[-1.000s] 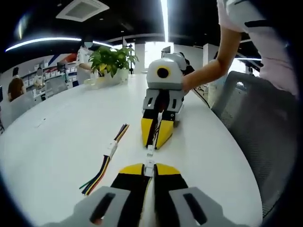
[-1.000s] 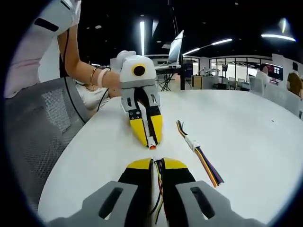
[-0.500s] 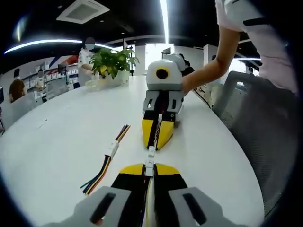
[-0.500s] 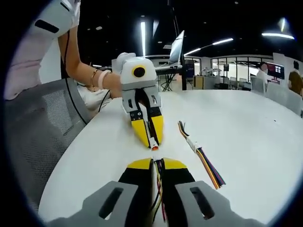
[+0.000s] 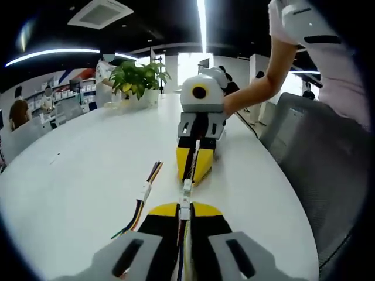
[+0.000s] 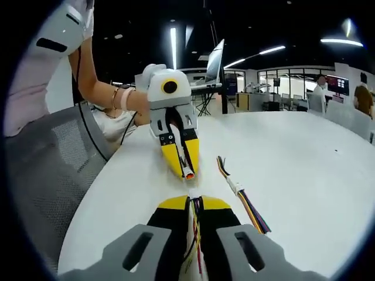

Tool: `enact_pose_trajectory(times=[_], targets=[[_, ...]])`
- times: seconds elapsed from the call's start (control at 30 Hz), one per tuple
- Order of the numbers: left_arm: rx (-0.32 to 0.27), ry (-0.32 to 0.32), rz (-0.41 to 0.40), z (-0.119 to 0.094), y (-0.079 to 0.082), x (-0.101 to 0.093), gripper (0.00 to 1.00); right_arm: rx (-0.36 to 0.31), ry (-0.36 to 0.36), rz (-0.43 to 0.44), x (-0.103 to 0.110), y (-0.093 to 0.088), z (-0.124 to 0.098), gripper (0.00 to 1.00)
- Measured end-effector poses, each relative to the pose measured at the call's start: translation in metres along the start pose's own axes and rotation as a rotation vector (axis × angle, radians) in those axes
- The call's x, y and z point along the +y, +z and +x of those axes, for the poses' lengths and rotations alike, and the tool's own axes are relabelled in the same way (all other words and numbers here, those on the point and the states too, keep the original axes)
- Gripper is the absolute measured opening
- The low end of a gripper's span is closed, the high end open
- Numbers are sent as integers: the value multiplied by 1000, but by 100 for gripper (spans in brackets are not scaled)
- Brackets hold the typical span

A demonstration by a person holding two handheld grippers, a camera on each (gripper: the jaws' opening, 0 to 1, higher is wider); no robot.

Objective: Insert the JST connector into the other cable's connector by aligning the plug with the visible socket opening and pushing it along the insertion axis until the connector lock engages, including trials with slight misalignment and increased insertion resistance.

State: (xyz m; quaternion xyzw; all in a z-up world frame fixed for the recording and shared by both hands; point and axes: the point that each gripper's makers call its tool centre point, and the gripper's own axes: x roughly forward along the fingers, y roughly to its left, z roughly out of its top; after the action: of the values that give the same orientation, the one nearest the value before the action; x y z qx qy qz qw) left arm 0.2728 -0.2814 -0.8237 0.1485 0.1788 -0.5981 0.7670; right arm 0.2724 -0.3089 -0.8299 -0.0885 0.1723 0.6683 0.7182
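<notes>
Left gripper view: left gripper (image 5: 185, 206) clenches the plug (image 5: 186, 193), right gripper (image 5: 194, 175) clenches its cable — the gap has narrowed, so mating seems imminent.

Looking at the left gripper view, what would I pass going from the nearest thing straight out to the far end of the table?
Left gripper shut on a white connector → right gripper, pointing back at it → a person's hand holding that gripper → potted plant at the table's far end.
</notes>
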Motion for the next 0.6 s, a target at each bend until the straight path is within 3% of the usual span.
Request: enact_pose_trajectory(times=[0.37,0.6], targets=[[27,-34,57,2,17,-1,0,-2,-1,-61,0,27,-10,3],[28,-50,60,3,25,0,0,27,17,-131,3,32,-8,3]])
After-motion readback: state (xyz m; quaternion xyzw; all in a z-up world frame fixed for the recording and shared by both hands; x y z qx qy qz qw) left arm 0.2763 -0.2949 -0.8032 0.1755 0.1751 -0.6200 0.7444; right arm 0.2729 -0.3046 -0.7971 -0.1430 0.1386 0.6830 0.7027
